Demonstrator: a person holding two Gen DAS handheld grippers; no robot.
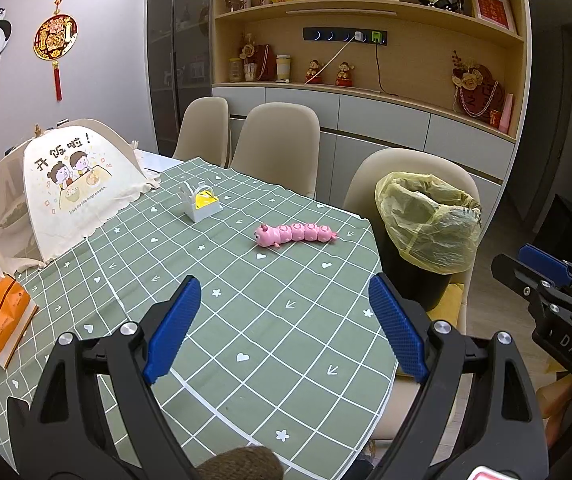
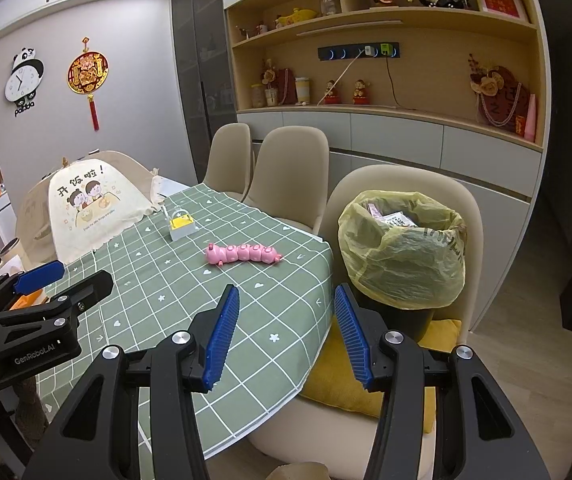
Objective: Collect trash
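Observation:
A black trash bin lined with a yellow bag stands on a beige chair at the table's right edge; in the right wrist view the bin holds some paper wrappers. My left gripper is open and empty above the green checked tablecloth. My right gripper is open and empty, over the table's right edge, just left of the bin. The right gripper also shows at the right edge of the left wrist view; the left gripper shows at the left of the right wrist view.
A pink caterpillar toy lies mid-table. A small grey box with a yellow inside sits behind it. A cloth food cover stands at the back left. An orange tissue pack lies at the left. Beige chairs line the far side.

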